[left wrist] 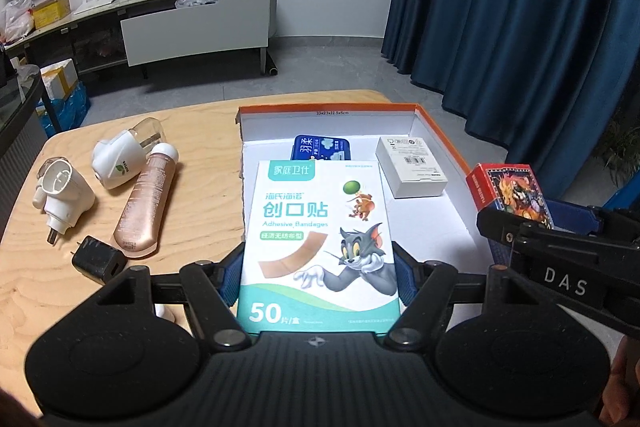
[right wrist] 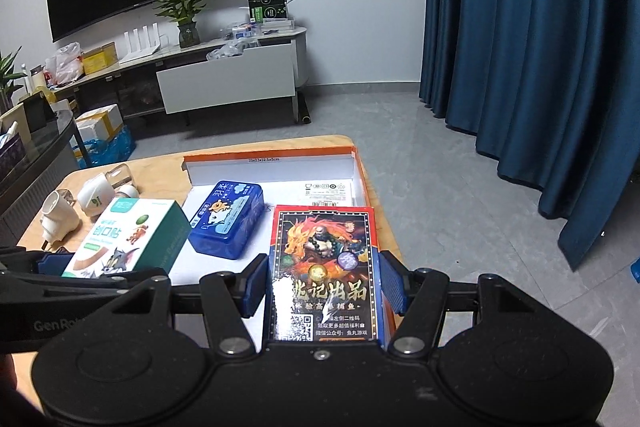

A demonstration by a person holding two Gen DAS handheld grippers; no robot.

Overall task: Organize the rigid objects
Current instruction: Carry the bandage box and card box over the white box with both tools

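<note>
Left wrist: left claw (left wrist: 318, 273) clamps "Adhesive Bandages" box (left wrist: 320, 239); right claw (right wrist: 322, 291) clamps card box (right wrist: 324, 271)

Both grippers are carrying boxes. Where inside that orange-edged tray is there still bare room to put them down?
The orange-rimmed cardboard tray has bare white floor at its near end, in front of the blue plastic tissue box and small white carton. Its far end is crowded by those two. Outside, the wooden table's left side is cluttered.

The bandage box (left wrist: 320, 243) at lower centre reads "创口贴", "Adhesive Bandages" and "50". "DAS" is printed on the right gripper (left wrist: 566, 285) at the lower right edge. In the right wrist view, "Gen Ro" shows on the left gripper (right wrist: 56, 325) at lower left, and "33x23x12.5x5cm" on the tray's (right wrist: 262, 160) far wall.
</note>
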